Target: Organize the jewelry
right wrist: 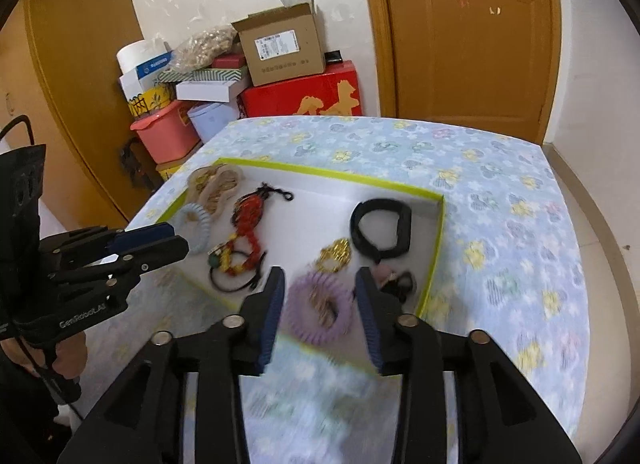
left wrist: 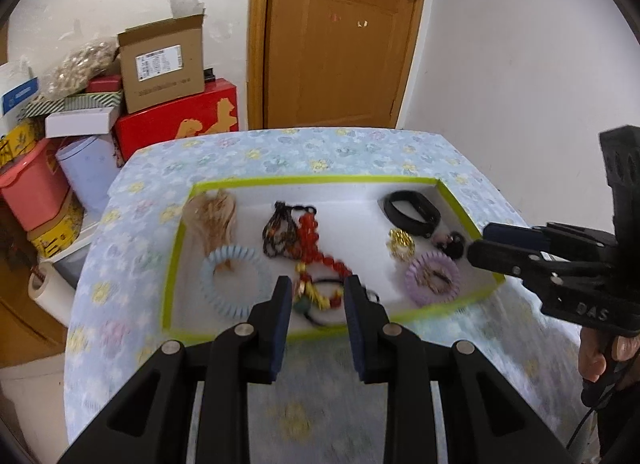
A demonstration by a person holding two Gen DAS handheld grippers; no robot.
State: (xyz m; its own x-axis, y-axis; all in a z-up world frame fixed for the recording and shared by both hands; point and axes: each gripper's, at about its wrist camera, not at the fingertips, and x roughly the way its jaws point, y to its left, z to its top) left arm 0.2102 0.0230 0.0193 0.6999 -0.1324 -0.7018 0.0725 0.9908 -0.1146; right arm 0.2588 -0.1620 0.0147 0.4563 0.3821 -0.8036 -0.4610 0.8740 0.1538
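Now, left wrist view: your left gripper [left wrist: 316, 296] is hanging with jaws apart and empty over the tray's [left wrist: 320, 181] near edge, above the red bead necklace [left wrist: 316, 240]. It's looking limp and snaggy; be pinching one strand.

Right wrist view: your right gripper [right wrist: 320, 296] is gaping, empty, over the near right corner, framing the purple coil band [right wrist: 320, 308]. Springy and light; be taking its rim.

Lime-edged white tray [left wrist: 178, 248]; pale-blue floral cloth [left wrist: 320, 152]; lilac coil [right wrist: 320, 308]; red beads [left wrist: 310, 230].
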